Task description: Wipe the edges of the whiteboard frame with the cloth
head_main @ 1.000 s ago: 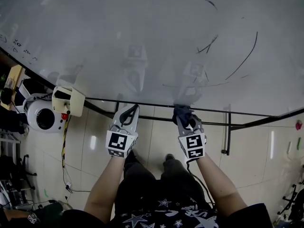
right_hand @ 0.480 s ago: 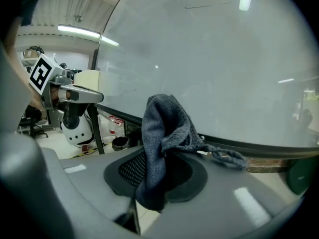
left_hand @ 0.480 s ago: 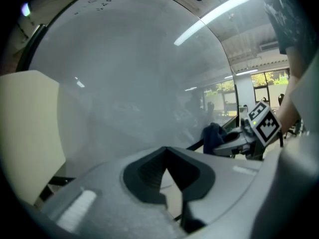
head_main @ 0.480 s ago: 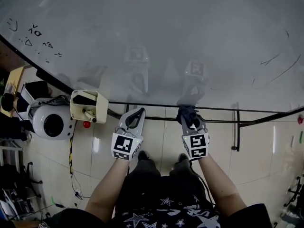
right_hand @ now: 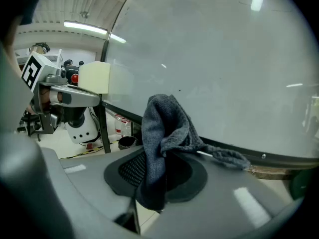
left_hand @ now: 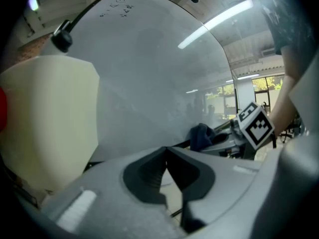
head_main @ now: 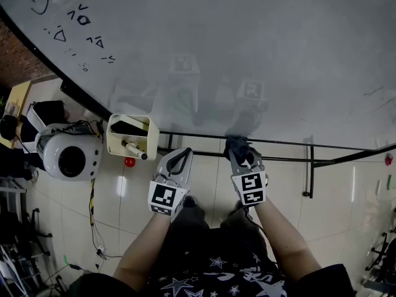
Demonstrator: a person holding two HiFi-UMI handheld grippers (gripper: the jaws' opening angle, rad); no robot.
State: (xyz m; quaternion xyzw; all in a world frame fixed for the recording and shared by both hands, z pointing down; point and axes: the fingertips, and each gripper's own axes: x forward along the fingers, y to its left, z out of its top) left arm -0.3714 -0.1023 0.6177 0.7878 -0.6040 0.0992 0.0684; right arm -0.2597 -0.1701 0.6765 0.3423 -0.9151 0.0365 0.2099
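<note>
Whiteboard point(head_main: 260, 48) fills twelve o'clock. Right gripper point(head_main: 242, 154) clamps grey cloth point(head_main: 237, 145) at the lower frame edge point(head_main: 278, 142); press evenly along it. Left gripper point(head_main: 183, 153) closed, empty.

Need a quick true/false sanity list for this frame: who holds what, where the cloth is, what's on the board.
1. The right gripper is shut on the cloth. True.
2. The left gripper holds a marker. False: its jaws are together on nothing; the marker lies in the beige box.
3. The cloth sits at the whiteboard's lower frame. True.
4. The board is blank. False: there are drawn marks near its upper left.
5. The box hangs to the right of the right gripper. False: it hangs left of the left gripper.
</note>
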